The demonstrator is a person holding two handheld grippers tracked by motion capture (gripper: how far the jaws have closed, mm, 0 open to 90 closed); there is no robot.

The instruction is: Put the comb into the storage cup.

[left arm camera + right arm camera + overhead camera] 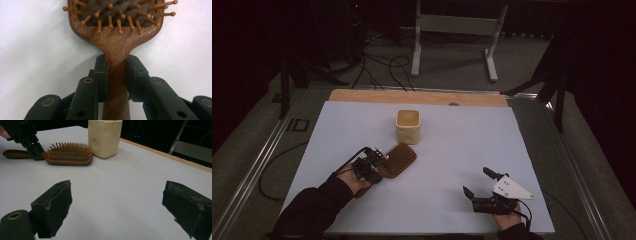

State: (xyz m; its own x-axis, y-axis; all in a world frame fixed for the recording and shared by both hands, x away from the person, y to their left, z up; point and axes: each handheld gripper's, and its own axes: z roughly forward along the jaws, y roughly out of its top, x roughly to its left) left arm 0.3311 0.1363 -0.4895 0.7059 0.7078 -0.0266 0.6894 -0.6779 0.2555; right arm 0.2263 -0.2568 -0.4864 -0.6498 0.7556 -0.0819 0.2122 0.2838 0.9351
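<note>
White tabletop (452, 165): left tongs (117, 72) clamp the brush (117, 45) handle; right tongs (117, 212) gape wide, beside a cup (407, 126).

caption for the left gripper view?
Left gripper clamped on the neck of a wooden hairbrush, bristles up, on the white table.

A dim lab or studio: a white-topped table (362, 125), loose floor cables (382, 67) and metal stand legs (492, 60).
</note>
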